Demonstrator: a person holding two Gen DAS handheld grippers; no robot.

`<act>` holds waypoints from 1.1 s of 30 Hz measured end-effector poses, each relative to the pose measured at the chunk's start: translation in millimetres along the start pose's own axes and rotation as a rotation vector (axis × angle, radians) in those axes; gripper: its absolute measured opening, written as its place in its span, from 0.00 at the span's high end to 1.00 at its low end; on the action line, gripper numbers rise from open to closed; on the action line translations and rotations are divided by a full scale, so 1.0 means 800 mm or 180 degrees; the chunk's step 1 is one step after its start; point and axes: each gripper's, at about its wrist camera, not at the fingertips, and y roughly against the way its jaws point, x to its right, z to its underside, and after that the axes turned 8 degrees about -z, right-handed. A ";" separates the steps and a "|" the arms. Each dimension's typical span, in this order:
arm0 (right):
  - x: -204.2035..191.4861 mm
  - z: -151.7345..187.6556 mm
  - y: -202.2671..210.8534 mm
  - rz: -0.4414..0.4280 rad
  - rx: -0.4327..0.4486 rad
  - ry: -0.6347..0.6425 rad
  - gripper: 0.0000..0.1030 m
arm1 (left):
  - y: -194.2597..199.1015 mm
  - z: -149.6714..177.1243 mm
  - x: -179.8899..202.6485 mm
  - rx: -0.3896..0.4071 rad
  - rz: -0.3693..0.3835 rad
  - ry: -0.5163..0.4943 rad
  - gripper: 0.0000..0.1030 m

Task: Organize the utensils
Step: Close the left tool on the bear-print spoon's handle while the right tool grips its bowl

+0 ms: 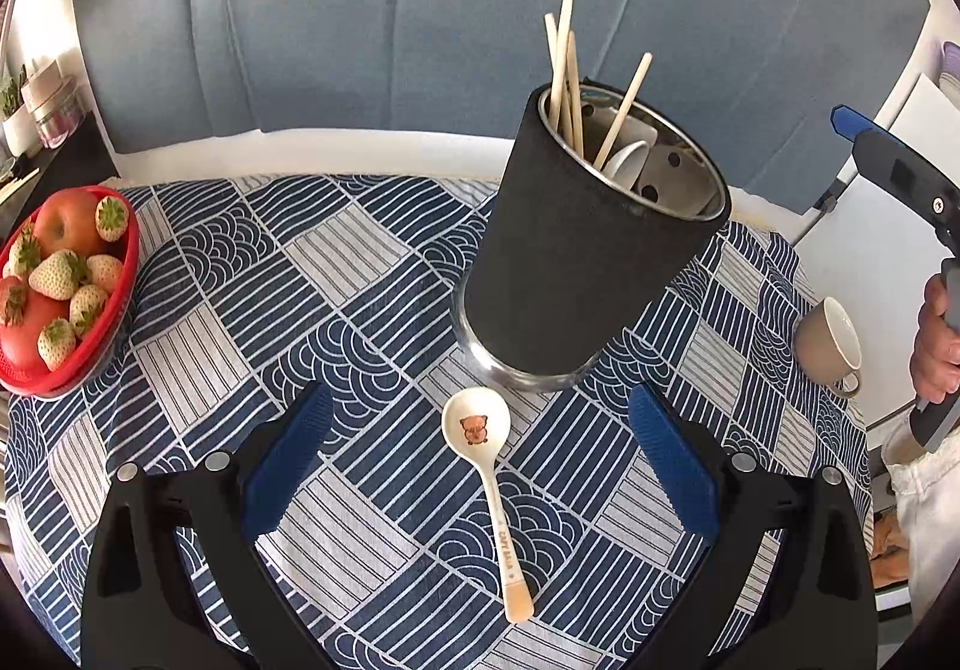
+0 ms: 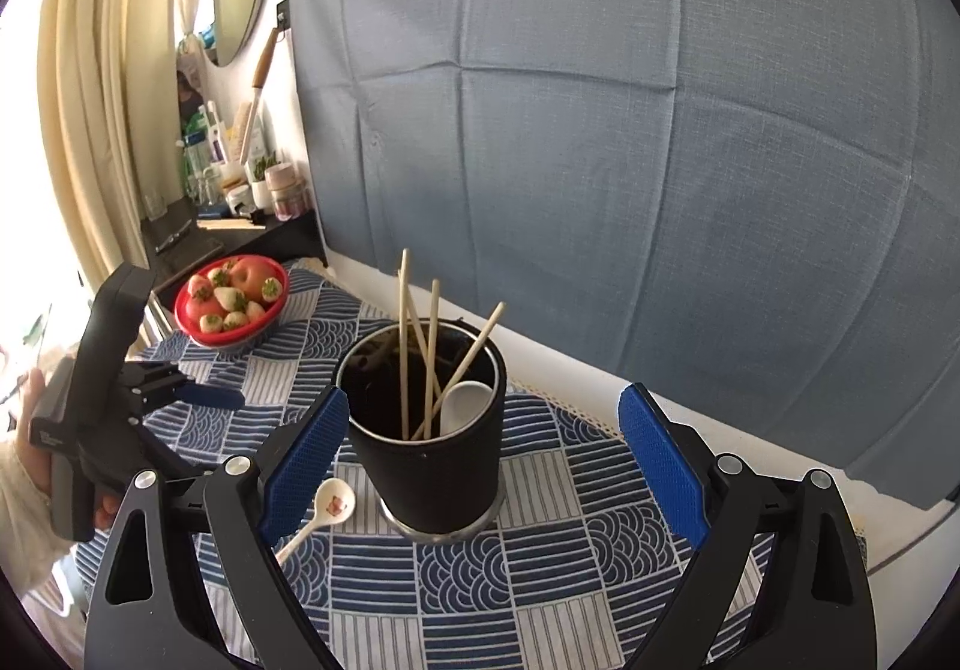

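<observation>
Ceramic and cream-coloured, the spoon [image 1: 489, 490] is lying flat on the counter [image 1: 372, 310], which is wearing a blue and white patterned cloth. Its bowl, showing a small brown bear drawing, is pointing toward the black utensil holder [image 1: 576, 262] and is lying just beside the holder's metal base. Some writing is running along the handle, but it is too small to read with certainty. The left tongs [image 1: 480, 466] are standing wide apart with the spoon lying between their blue pads, and nothing is being gripped. The right tongs [image 2: 486, 466] are also spread wide, empty, with the holder showing between them. Inside the holder, wooden chopsticks [image 2: 420, 358] are leaning at different angles next to a white spoon [image 2: 462, 406]. A red bowl of fruit [image 1: 60, 286], with apples and pale strawberries, is sitting at the left edge of the counter, and a beige cup [image 1: 831, 346] is resting at the right edge.
</observation>
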 end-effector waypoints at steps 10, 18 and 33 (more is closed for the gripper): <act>0.003 0.029 -0.013 0.0024 -0.0198 -0.0089 0.15 | -0.031 0.045 0.009 -0.0292 0.0017 -0.0089 0.06; -0.001 0.054 -0.033 -0.0046 -0.0391 -0.0184 0.15 | -0.056 0.069 0.022 -0.0491 0.0027 -0.0145 0.06; -0.006 0.108 -0.065 -0.0160 -0.0739 -0.0363 0.15 | -0.077 0.103 0.052 -0.0682 -0.0337 -0.0700 0.65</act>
